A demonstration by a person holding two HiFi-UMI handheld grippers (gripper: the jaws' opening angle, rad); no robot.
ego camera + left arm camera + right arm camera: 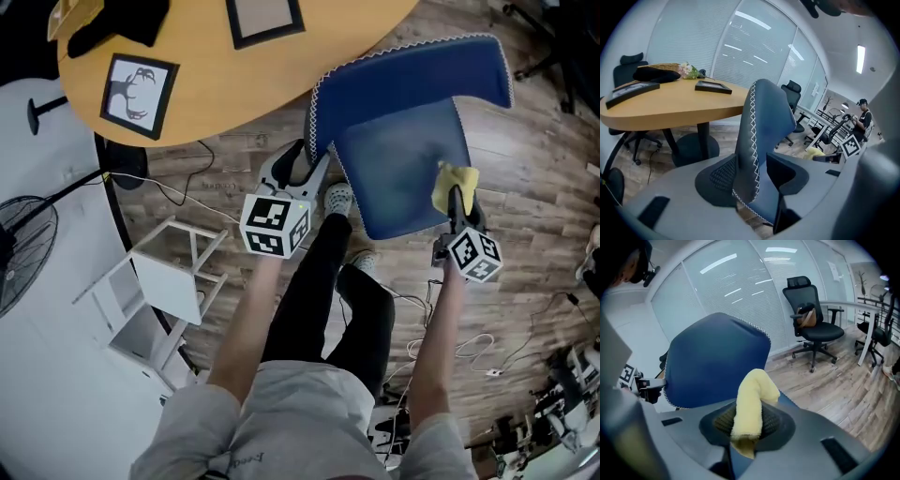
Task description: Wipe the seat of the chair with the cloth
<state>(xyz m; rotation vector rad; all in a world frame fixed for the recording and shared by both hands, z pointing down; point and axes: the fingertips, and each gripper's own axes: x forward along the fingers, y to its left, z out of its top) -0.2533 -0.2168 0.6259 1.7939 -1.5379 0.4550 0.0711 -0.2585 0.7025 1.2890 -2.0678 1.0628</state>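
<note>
The blue chair has its seat (403, 173) toward me and its backrest (412, 75) beyond, trimmed with white stitching. My left gripper (305, 161) is at the backrest's left edge. In the left gripper view that edge (768, 122) stands between the jaws, which are spread wide, and the gripper (752, 176) is open around it. My right gripper (457, 197) hovers over the seat's right side, shut on a folded yellow cloth (457, 178). In the right gripper view the cloth (752, 399) sticks up from the pinched jaws of the gripper (747, 427), with the backrest (717, 362) behind.
A round wooden table (234, 84) with framed pictures stands left of the chair. A white stand (164, 281) and a fan (19, 248) are on the floor at left. Cables (469, 347) trail on the wood floor. A black office chair (813, 319) stands farther off.
</note>
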